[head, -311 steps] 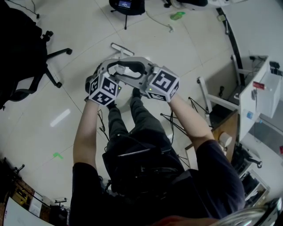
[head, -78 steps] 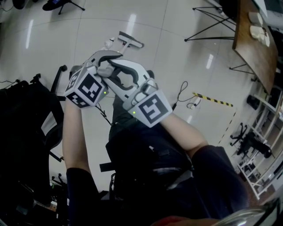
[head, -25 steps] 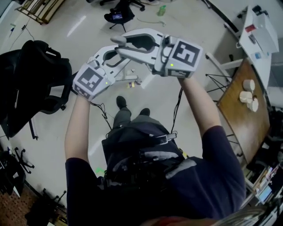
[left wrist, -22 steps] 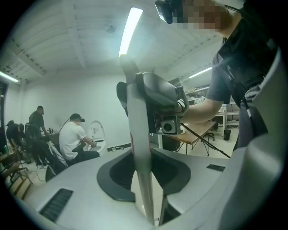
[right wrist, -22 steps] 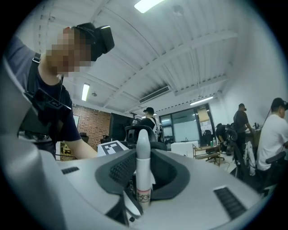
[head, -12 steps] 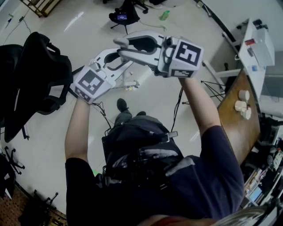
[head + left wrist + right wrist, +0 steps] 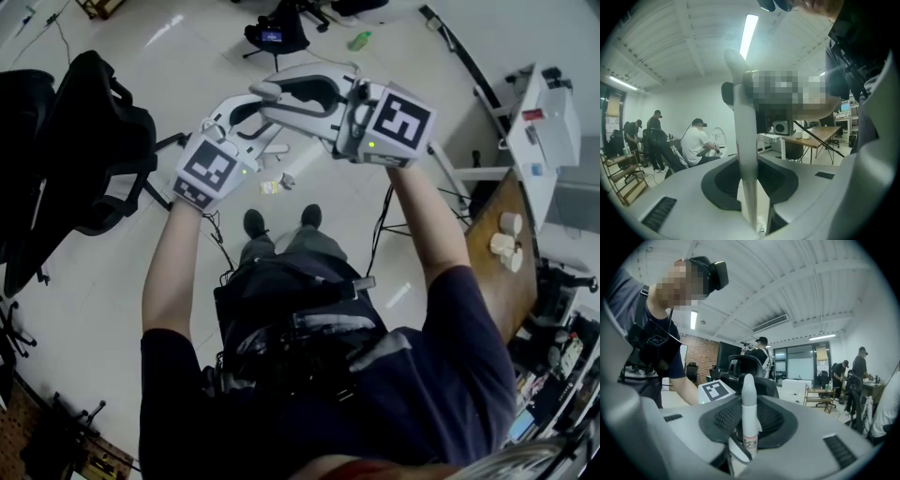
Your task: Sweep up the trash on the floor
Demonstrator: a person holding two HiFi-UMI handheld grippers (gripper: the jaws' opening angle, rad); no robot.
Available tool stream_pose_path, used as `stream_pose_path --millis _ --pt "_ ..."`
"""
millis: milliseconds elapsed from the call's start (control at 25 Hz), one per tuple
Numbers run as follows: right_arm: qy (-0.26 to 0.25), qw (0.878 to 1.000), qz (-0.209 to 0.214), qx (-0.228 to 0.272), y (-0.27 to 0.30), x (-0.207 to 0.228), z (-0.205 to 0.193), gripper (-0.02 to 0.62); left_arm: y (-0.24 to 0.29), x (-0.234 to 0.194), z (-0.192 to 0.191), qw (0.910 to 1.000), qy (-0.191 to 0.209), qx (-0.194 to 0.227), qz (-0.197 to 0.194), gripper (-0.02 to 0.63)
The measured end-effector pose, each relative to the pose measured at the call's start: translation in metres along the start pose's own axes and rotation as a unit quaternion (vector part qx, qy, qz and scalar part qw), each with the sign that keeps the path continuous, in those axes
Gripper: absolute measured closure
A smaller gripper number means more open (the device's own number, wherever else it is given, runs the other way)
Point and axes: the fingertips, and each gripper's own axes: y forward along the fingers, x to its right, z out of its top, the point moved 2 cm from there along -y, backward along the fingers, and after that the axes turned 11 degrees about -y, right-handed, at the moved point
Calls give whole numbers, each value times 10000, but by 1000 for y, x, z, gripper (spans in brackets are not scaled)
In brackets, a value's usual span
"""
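Two small scraps of trash (image 7: 272, 186) lie on the pale floor just ahead of my shoes. My left gripper (image 7: 236, 108) is shut on a long white handle (image 7: 743, 154) that stands upright between its jaws; these jaws have just been closing on it. My right gripper (image 7: 264, 90), higher and to the right, is shut on a second white handle (image 7: 749, 404) with a rounded tip and a small printed label. In the head view the lower end of a white tool (image 7: 272, 150) shows under the grippers. Which handle belongs to which tool is hidden.
A black office chair (image 7: 84, 141) stands at the left. A black wheeled stand (image 7: 277, 33) and a green bottle (image 7: 359, 40) are ahead on the floor. A wooden table (image 7: 502, 244) and a white cabinet (image 7: 553, 122) line the right. Several people work in the background.
Both hands have carried their handles across the room together, and the view has swung. My two shoes now show side by side. Both grips have held.
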Motion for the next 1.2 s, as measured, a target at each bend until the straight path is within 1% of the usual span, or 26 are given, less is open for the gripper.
stream_pose_path --millis 240,400,520,640,760,1040,1200 --pt "-116 9988 473 15 -8 6 -10 485 11 -5 -5 9991 74 -126 392 518" --pt "-119 9966 800 165 -12 10 -24 485 20 -12 -15 9958 -1 -289 870 518" --pt "-138 9937 1094 205 -12 14 -37 485 26 -19 -26 9909 -126 -363 1286 518" --pt "-162 9896 1415 199 -9 16 -53 485 31 -28 -41 9841 -256 -457 1699 518" --pt "-134 9863 1633 208 -8 18 -70 485 38 -35 -56 9772 -396 -581 2001 518" --pt "-7 9820 1876 206 1 24 -102 483 49 -52 -84 9647 -669 -769 2428 518" --pt "12 9801 1986 -18 11 23 -122 483 53 -60 -105 9626 -893 -772 2438 518"
